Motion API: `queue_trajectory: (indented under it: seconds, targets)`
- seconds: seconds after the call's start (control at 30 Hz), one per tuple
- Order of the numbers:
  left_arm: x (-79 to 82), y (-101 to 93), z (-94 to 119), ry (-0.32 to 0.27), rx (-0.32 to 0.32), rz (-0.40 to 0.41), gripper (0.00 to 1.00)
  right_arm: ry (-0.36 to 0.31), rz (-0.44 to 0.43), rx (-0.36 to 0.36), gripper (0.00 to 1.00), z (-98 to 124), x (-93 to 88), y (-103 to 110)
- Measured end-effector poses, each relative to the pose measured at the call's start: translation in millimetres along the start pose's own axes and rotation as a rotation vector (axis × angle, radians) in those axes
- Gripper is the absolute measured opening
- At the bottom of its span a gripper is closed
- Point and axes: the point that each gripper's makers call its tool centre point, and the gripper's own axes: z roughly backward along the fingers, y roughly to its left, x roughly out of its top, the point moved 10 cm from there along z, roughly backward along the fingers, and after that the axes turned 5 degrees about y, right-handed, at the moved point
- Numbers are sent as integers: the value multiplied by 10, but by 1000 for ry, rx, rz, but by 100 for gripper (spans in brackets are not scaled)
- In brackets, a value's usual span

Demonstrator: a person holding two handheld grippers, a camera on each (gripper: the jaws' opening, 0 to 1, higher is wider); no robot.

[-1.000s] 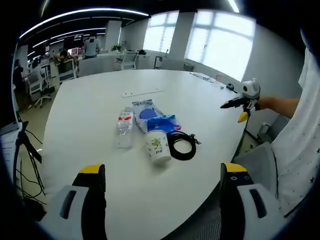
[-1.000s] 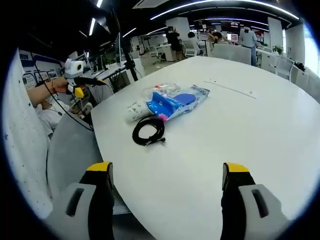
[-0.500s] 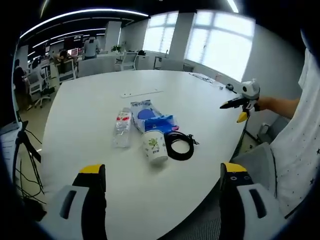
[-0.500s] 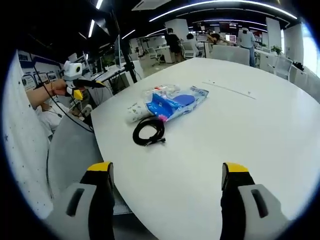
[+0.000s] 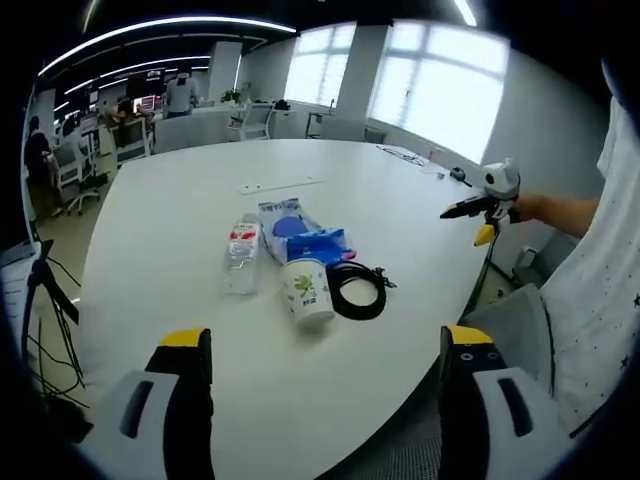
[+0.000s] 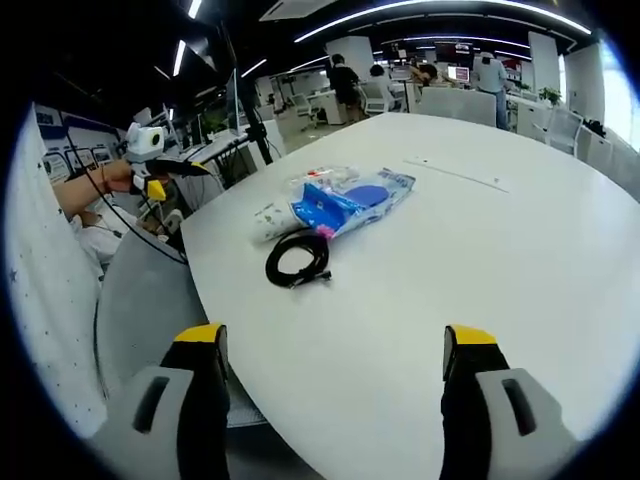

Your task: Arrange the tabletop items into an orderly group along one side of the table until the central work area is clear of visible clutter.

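Observation:
A small cluster lies on the white round table (image 5: 160, 220). In the left gripper view it holds a clear water bottle (image 5: 242, 255) on its side, a blue-and-clear package (image 5: 295, 230), a paper cup (image 5: 307, 292) and a coiled black cable (image 5: 357, 290). My left gripper (image 5: 327, 338) is open and empty, well short of the cup. In the right gripper view the cable (image 6: 298, 260), the cup (image 6: 270, 220) and the package (image 6: 352, 198) lie ahead, left of centre. My right gripper (image 6: 335, 334) is open and empty, a good way short of them. Each gripper shows in the other's view: right gripper (image 5: 480, 205), left gripper (image 6: 160, 165).
A thin white strip (image 5: 283, 185) lies farther back on the table; the same strip (image 6: 455, 175) shows to the right of the package. A grey chair (image 6: 140, 300) stands at the table edge. Desks, chairs and people fill the office behind. A tripod (image 5: 45, 300) stands left of the table.
Both views have shifted a little with the hands. The items lie where they were and both grippers stay open.

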Motion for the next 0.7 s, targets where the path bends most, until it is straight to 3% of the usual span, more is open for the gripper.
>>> queue_trajectory:
  seconds: [0.7]
  targets:
    - [28,53,-36,-2,-5,1,97,2,0,7,89,-42,59,-42]
